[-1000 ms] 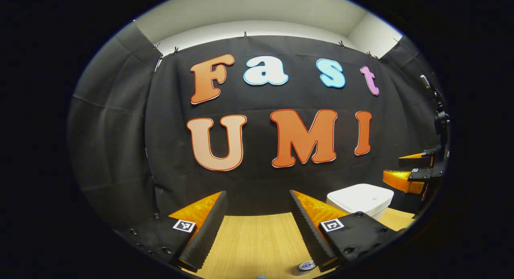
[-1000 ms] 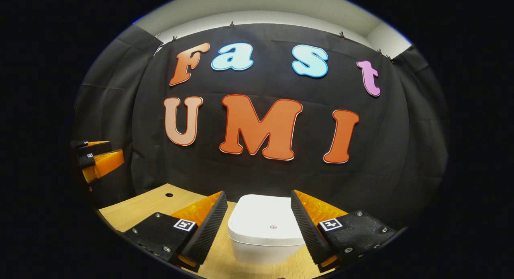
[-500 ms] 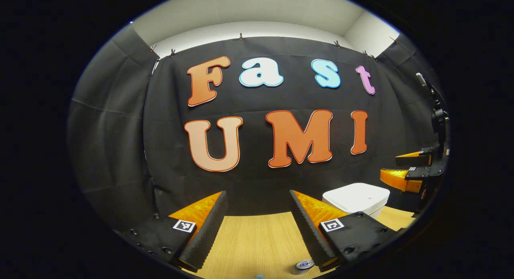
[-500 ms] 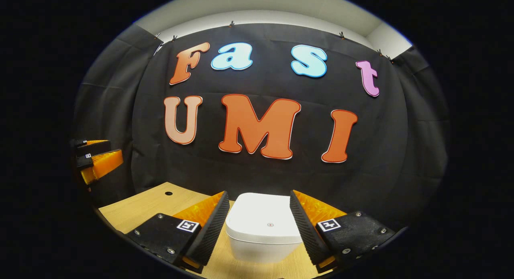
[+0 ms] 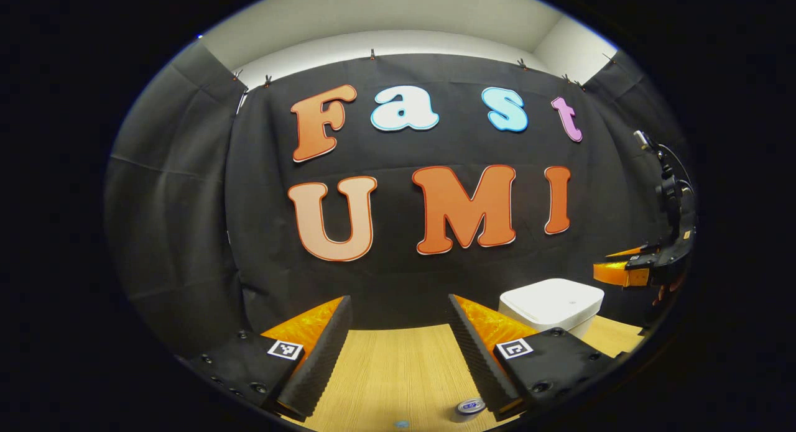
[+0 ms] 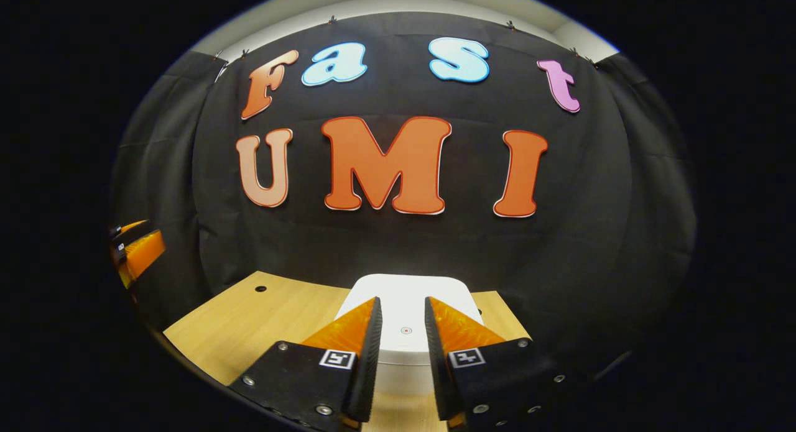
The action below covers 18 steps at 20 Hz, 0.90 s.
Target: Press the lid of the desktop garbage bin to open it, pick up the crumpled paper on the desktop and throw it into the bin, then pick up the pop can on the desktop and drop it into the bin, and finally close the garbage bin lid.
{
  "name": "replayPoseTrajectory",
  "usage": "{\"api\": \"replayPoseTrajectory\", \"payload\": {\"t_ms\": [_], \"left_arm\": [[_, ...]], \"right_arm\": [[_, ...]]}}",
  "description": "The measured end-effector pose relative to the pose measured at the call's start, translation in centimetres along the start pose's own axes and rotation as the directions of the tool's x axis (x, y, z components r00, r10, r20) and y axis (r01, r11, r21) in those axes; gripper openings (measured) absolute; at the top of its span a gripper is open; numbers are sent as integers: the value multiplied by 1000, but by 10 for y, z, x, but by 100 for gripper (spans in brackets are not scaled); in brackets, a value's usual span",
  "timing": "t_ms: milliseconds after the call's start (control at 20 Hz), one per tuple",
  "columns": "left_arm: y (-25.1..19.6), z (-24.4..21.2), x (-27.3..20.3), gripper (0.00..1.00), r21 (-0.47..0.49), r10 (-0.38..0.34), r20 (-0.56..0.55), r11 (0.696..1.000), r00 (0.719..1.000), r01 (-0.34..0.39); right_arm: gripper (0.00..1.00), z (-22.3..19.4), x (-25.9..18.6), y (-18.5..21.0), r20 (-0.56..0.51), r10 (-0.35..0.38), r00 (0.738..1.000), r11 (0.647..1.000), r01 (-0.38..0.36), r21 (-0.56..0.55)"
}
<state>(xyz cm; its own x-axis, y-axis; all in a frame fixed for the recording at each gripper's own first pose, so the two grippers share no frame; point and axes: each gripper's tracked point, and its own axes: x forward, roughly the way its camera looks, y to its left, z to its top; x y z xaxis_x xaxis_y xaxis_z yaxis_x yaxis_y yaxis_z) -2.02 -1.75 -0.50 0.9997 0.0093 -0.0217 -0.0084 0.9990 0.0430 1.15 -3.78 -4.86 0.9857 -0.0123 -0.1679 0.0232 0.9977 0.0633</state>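
Narrowed, right hand-held gripper (image 6: 401, 314) hovers over bin lid (image 6: 407, 295) (closed).

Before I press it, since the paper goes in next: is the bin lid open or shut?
Shut. The lid lies flat on the bin, no gap showing.

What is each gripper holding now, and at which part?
Nothing. The left gripper is open above the desk; the right gripper is narrowed over the bin lid, gripping nothing.
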Motion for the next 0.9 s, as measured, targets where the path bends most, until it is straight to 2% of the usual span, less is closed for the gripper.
{"api": "replayPoseTrajectory", "payload": {"t_ms": [50,100,350,500,750,800,900], "left_arm": [[-1,-2,0,99,1,5,-7,1000,1000,-5],[-1,-3,0,99,3,11,-13,1000,1000,-11],[0,-14,-2,99,18,59,-47,998,997,-58],[3,-18,-1,99,22,97,-62,995,993,-95],[5,-25,-7,98,22,156,-79,988,985,-154],[4,-26,-9,98,23,164,-83,986,983,-163],[0,-33,-8,97,24,174,-99,985,980,-173]], "right_arm": [[35,-6,5,-3,-14,-4,1000,1000,3,-13],[25,-10,11,-4,-29,-4,1000,1000,3,-25],[2,-27,39,-9,-79,7,997,1000,-8,-4],[1,-39,50,-5,-114,46,992,999,-43,30],[1,-72,63,3,-216,87,972,996,-91,-11],[1,-69,65,2,-185,89,979,996,-93,-12],[1,-73,65,2,-196,79,977,997,-80,4]]}}
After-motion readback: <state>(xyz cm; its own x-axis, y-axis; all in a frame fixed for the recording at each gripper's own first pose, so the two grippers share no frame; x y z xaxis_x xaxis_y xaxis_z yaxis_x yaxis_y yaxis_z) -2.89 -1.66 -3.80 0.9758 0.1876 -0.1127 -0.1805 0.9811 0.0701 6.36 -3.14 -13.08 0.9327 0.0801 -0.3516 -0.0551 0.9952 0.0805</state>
